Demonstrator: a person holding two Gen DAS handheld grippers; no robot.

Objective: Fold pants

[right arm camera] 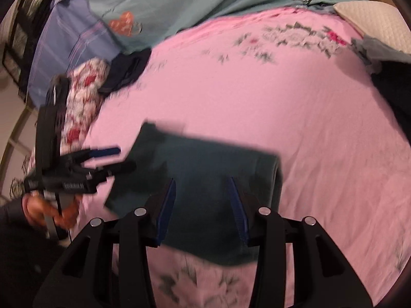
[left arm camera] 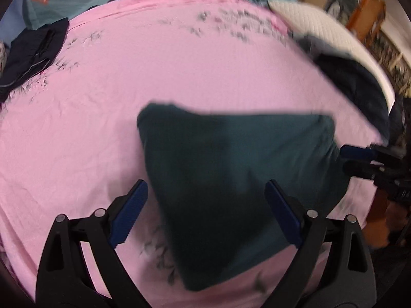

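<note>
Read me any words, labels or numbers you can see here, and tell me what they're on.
No text reads clearly.
White lettering on the left claw body: too blurred to read.
Pale lettering on the right claw body: too blurred and cut off.
Faint script by the hearts on the teal quilt: too small to read.

Both wrist views steeply downward, close over bed; share folded pants (left arm camera: 231,179).

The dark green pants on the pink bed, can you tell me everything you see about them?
The dark green pants are soft, plain cloth folded into a thick, roughly rectangular bundle, with a rounded fold on one side. They lie flat on the pink sheet. Both hand-held grippers appear to hover above them without gripping. The picture is blurry, so seams or pockets can't be made out.
</note>
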